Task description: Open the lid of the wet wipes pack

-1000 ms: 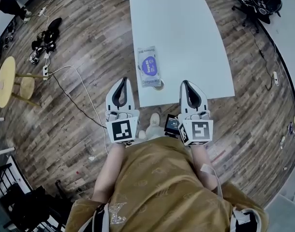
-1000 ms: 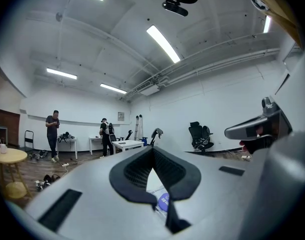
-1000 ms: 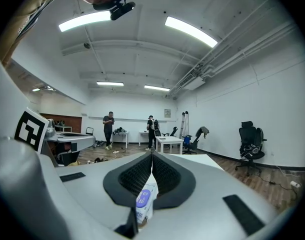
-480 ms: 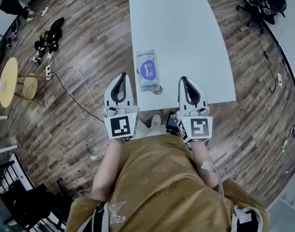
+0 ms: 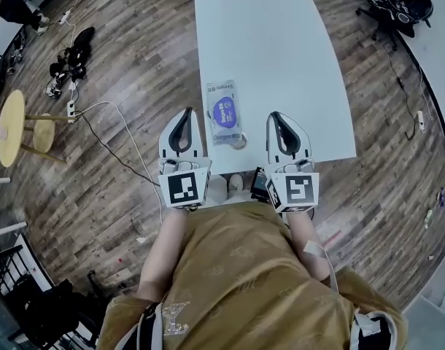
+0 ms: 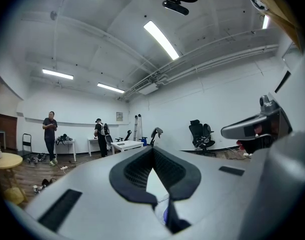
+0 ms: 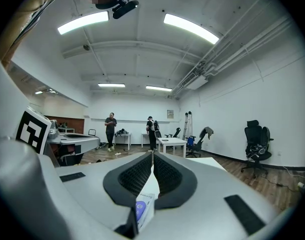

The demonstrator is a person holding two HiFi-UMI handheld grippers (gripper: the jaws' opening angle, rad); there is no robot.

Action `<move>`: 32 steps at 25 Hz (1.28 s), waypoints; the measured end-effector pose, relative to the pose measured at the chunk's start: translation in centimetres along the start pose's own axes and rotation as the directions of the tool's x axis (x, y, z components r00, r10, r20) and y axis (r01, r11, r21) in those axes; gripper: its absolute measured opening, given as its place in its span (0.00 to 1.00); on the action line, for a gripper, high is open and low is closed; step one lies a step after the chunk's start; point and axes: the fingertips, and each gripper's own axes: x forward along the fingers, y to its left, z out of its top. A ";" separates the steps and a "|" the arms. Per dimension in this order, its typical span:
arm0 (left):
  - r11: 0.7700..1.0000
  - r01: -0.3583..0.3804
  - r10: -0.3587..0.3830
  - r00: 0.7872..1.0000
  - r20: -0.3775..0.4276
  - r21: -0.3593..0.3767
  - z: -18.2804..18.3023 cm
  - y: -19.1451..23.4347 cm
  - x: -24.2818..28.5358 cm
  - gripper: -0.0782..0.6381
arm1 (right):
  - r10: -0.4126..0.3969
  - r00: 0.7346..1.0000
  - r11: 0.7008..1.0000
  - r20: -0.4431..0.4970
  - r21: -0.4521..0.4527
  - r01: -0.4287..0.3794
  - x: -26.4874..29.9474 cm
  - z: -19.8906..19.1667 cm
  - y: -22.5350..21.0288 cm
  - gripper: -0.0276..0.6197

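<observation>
Both tongs are pressed together at the tips with nothing pinched. In the left gripper view the left gripper (image 6: 153, 149) has its dark pads meeting at the point and only a narrow wedge of gap below it. The right gripper (image 7: 152, 154) in its own view looks the same. Through each wedge a sliver of the wet wipes pack (image 7: 142, 207) shows (seen past the pads, not held by them).

From the head view the left gripper (image 5: 186, 114) and right gripper (image 5: 274, 117) are held side by side in front of the person, both pointing toward 12 o'clock, with their marker cubes (image 5: 184, 188) close to the body. The left one hangs over the wooden floor (image 5: 120, 64) just off the table's near left corner. The right one reaches over the near edge of the white table (image 5: 281, 49).

The wet wipes pack (image 5: 224, 113) lies flat on the table near that near edge, between the two tongs: at 3 o'clock from the left tips and 9 o'clock from the right tips, touching neither. Its long side runs toward 12 o'clock, and the purple lid (image 5: 224, 110) on top lies flat and shut.

Farther out, a round yellow table (image 5: 11, 126) stands at 9 o'clock, a white cable (image 5: 128, 144) trails across the floor, and a black office chair (image 5: 401, 6) sits near 2 o'clock.
</observation>
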 end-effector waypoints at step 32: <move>0.995 0.096 -0.101 0.977 -0.190 -0.039 -9.2 1.4 4.5 0.12 | -0.015 0.978 1.000 -0.207 0.020 0.020 6.6 -7.5 0.8 0.06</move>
